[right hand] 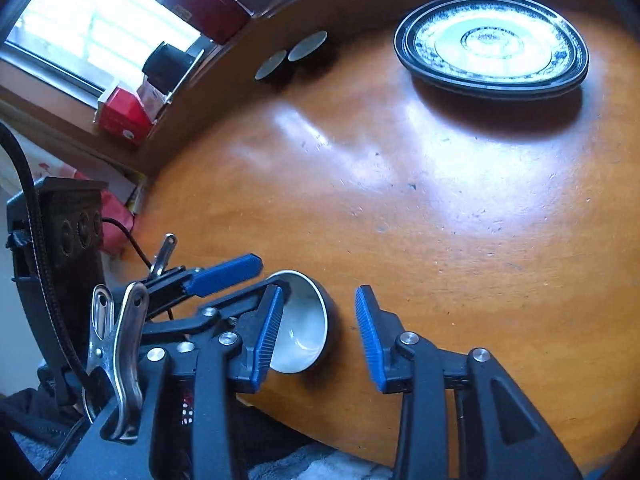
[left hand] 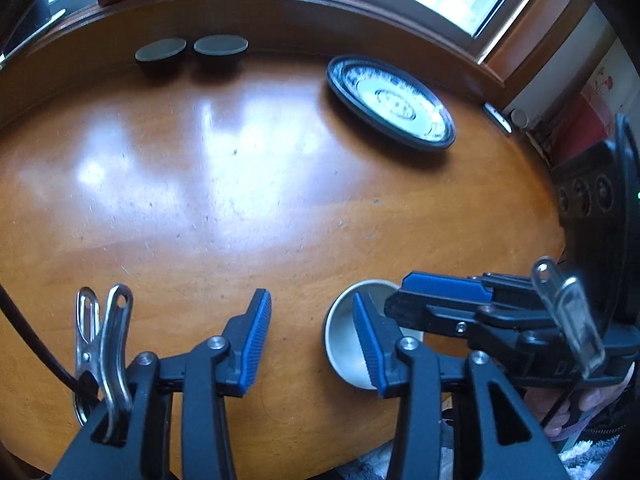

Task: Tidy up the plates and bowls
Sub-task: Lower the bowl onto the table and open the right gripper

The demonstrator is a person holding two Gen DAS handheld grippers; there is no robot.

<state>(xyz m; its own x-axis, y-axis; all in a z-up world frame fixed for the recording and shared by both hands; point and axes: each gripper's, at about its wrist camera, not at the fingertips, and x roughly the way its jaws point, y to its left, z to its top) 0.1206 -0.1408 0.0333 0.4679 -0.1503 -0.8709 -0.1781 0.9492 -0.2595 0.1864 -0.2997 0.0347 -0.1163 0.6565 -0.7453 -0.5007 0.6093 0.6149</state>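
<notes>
Left tool (left hand: 312, 338) hangs low over the near edge of the worktop (left hand: 248, 200), blue pads spread wide, nothing between them. Just off its right pad sits a small bowl (left hand: 346, 344), pale inside, dark outside, upright on the wood. Right tool (right hand: 320, 332) comes in from the other side, also spread and gripping nothing; in its own view the same bowl (right hand: 304, 328) sits against its left pad, partly behind it, and I cannot tell whether they touch. The 2 tools cross each other right at this bowl, the left tool's tips (right hand: 224, 272) reaching over its rim.

Further ahead, well apart, bare glossy wood catches the window glare. Beyond that, ahead and right of the left tool, a big blue-patterned plate (left hand: 394, 102) rests on a dark one. At the far rim, 2 more small dark bowls (left hand: 192, 50) sit side by side.
</notes>
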